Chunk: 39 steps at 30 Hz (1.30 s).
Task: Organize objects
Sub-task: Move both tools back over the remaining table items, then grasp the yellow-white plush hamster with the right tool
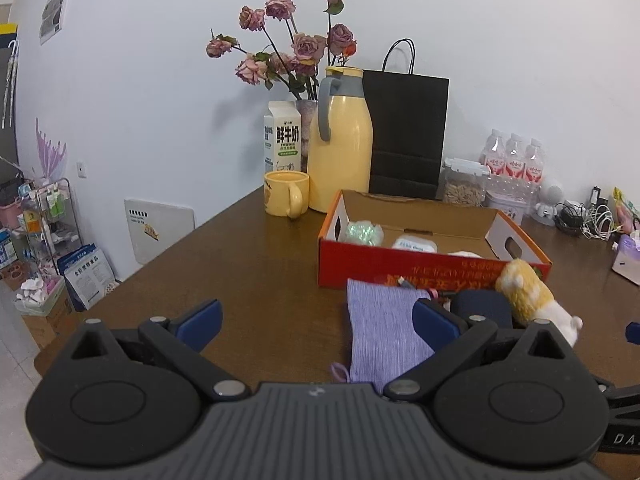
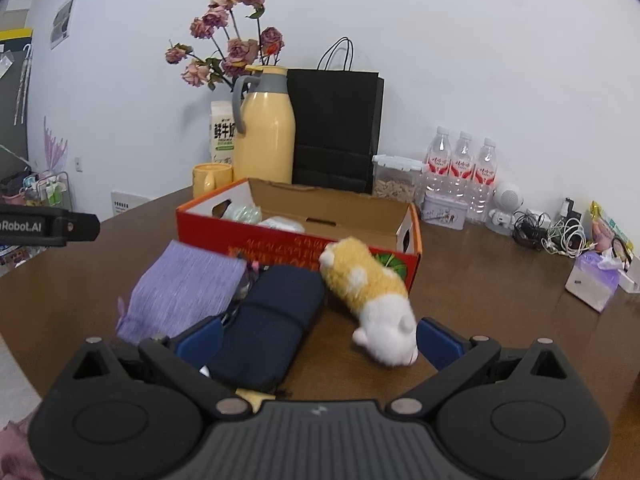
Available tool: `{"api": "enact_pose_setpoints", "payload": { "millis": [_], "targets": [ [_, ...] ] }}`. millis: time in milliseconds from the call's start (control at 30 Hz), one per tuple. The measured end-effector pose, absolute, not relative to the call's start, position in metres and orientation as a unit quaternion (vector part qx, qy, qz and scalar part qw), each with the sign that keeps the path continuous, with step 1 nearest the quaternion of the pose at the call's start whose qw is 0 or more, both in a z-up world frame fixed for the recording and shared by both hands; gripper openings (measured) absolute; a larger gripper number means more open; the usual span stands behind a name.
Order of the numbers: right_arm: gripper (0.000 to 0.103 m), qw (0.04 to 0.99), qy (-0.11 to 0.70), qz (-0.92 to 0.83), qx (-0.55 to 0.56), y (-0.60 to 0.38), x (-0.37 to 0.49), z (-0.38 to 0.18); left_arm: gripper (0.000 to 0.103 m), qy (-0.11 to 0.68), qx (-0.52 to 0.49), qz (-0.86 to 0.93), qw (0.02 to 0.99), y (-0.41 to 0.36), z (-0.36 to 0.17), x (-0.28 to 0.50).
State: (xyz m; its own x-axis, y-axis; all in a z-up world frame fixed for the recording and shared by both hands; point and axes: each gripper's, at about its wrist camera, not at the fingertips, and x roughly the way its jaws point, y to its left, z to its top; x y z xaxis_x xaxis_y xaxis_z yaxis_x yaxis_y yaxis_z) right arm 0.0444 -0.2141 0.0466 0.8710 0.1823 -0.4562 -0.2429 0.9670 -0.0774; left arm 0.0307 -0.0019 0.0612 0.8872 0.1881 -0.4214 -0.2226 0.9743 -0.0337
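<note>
A red cardboard box [image 1: 400,268] [image 2: 280,242] sits open on the brown table, with a green crinkly item [image 1: 364,233] and white packets [image 1: 414,245] inside. In front of it lie a purple cloth pouch [image 1: 380,328] [image 2: 180,292], a dark navy pouch [image 2: 272,320] [image 1: 484,306] and a yellow-and-white plush toy [image 2: 372,292] [image 1: 528,292]. My left gripper [image 1: 316,322] is open and empty, its right finger over the purple pouch. My right gripper [image 2: 320,342] is open, with the navy pouch and the plush's white end between its fingers.
Behind the box stand a yellow mug [image 1: 286,198], a yellow thermos [image 1: 340,144], a milk carton [image 1: 282,136], a vase of dried roses [image 1: 296,52], a black paper bag [image 1: 408,132], a seed jar [image 1: 464,182] and water bottles [image 2: 460,168]. Cables [image 2: 560,236] and a tissue box [image 2: 592,284] lie right.
</note>
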Motion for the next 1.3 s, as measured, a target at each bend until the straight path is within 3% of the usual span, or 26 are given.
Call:
{"api": "enact_pose_setpoints", "payload": {
  "millis": [567, 1300],
  "targets": [
    [0.103, 0.966, 0.226, 0.11, -0.057, -0.217, 0.026, 0.03, 0.103, 0.216, -0.033, 0.096, 0.971, -0.006, 0.044, 0.022],
    [0.103, 0.966, 0.245, 0.073, -0.021, -0.239, 0.077, -0.001, 0.103, 0.251, -0.048, 0.06, 0.965, 0.027, 0.005, 0.074]
  ]
}}
